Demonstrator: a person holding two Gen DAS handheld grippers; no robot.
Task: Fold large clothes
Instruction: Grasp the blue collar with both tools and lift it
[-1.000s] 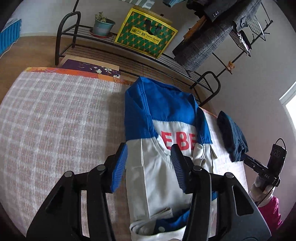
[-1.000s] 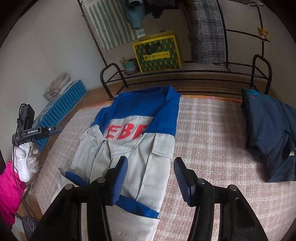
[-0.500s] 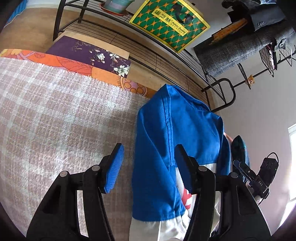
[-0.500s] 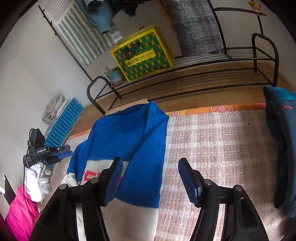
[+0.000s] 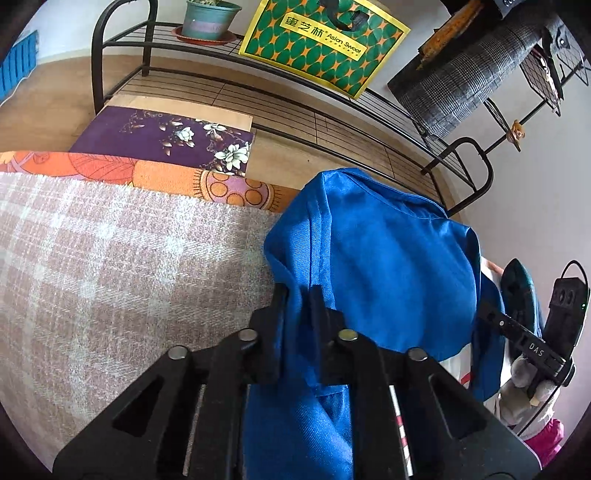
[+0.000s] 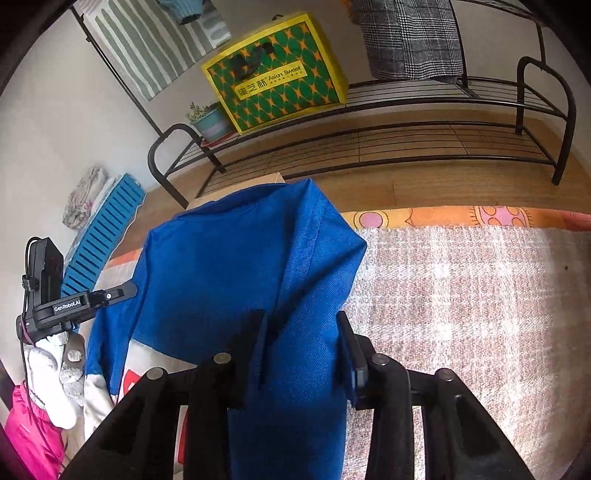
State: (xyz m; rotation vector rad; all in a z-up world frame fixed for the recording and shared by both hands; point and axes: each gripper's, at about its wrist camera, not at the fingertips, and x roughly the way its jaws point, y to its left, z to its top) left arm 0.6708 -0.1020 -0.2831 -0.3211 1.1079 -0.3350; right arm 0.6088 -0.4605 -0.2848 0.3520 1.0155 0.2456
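A blue and white jacket lies on a pink plaid blanket, its blue end pointing at the rack. My left gripper is shut on a fold of blue fabric at the jacket's left edge. At the jacket's right edge my right gripper is closing its jaws, with a thick bunch of blue fabric filling the gap and touching both pads. Each wrist view shows the other hand-held device at its side, held by a gloved hand.
Beyond the blanket's far edge stands a black metal rack with a green and yellow bag and a plant pot. A checked coat hangs above it. A dark blue garment lies to the jacket's right.
Both grippers have travelled forward and down from the white lower part to the blue far end. Their jaws, open before, have closed in on the fabric at either edge.
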